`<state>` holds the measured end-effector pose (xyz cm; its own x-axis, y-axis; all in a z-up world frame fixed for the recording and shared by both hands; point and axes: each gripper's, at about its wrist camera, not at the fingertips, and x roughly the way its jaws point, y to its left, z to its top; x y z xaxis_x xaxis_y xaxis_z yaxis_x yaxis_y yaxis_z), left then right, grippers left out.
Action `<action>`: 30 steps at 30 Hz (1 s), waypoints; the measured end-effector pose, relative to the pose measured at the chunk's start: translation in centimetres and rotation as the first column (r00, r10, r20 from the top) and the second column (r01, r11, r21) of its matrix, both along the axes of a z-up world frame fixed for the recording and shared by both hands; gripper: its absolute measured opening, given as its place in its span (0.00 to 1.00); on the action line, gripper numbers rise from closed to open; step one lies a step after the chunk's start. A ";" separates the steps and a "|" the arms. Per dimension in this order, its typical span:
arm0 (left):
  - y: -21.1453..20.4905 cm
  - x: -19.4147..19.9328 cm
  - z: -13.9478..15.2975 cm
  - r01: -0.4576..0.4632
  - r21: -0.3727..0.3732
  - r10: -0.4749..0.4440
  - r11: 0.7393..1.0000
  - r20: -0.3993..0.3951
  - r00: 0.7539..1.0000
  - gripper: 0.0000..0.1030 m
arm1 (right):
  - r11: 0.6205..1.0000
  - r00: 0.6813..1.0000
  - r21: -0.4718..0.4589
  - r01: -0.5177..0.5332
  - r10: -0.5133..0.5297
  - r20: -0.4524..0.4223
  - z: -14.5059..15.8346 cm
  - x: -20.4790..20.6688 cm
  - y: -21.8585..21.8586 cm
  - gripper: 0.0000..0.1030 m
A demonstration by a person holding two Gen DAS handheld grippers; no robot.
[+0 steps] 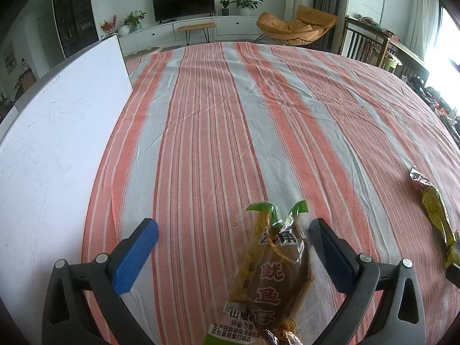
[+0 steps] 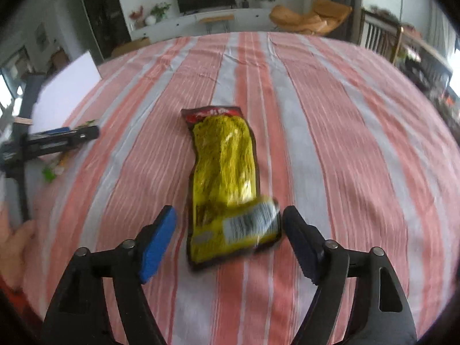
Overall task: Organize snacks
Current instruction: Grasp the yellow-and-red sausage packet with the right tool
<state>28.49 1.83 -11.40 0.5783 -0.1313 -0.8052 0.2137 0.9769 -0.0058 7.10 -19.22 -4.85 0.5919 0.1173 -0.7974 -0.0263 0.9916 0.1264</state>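
A brown snack packet with a green top (image 1: 270,273) lies on the striped cloth between the fingers of my left gripper (image 1: 234,228), which is open; the pads stand apart from it. A yellow packet with a dark red rim (image 2: 227,181) lies flat on the cloth, its near end between the fingers of my right gripper (image 2: 228,215), also open and not pressing on it. The same yellow packet (image 1: 434,210) shows at the right edge of the left wrist view. The left gripper (image 2: 57,139) appears at the far left of the right wrist view, over the green-topped packet (image 2: 54,169).
A white board (image 1: 57,132) lies along the left side of the table. The red and grey striped cloth (image 1: 230,115) covers the rest. A hand (image 2: 14,244) shows at the lower left. Chairs and a cluttered table stand beyond the right edge.
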 end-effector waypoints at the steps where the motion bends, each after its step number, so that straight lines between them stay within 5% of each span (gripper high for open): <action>1: 0.0 0.0 0.0 0.000 0.000 0.000 1.000 0.000 1.000 1.00 | 1.000 1.000 0.020 -0.001 0.001 -0.011 0.2 -0.2 -0.3 0.77; 10: 0.0 0.2 0.0 0.025 -0.003 -0.025 1.000 -0.018 1.000 1.00 | 0.999 0.999 0.009 0.035 -0.035 0.009 -0.1 -1.9 -1.5 0.79; 15: 1.0 0.7 0.8 0.132 -0.029 -0.135 0.991 -0.265 0.955 1.00 | 0.996 0.997 0.089 -0.003 0.009 -0.075 0.4 -1.6 -2.9 0.80; 18: 1.7 0.5 1.5 0.115 -0.118 -0.144 0.986 -0.283 0.948 1.00 | 0.985 0.995 0.170 0.009 0.008 -0.100 1.6 -0.6 -4.6 0.80; 20: 1.1 -0.1 1.6 0.148 -0.094 -0.169 0.984 -0.273 0.947 0.98 | 0.985 0.994 0.174 0.006 0.014 -0.111 2.8 1.7 -4.9 0.80; 24: -1.5 -2.4 0.9 0.268 0.071 -0.245 0.961 -0.235 0.941 0.81 | 0.985 0.985 0.165 -0.057 0.082 -0.153 3.2 6.1 -2.6 0.80; 27: -1.6 -3.0 1.5 0.259 0.032 -0.248 0.965 -0.197 0.949 0.59 | 0.990 0.969 0.109 -0.089 0.111 -0.219 1.4 8.9 -0.3 0.79; 29: -1.5 -3.5 1.7 0.259 0.040 -0.249 0.965 -0.173 0.953 0.58 | 0.993 0.961 0.040 -0.113 0.119 -0.250 0.4 9.7 1.1 0.73; 30: -1.2 -3.9 1.8 0.258 0.032 -0.250 0.966 -0.155 0.956 0.57 | 0.993 0.965 -0.033 -0.117 0.106 -0.239 0.4 9.5 1.7 0.48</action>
<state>24.56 0.65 -9.62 0.4043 -0.2148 -0.8890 0.4554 0.8902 -0.0080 16.61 -17.53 -4.44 0.3717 0.1313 -0.9190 -0.1121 0.9891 0.0959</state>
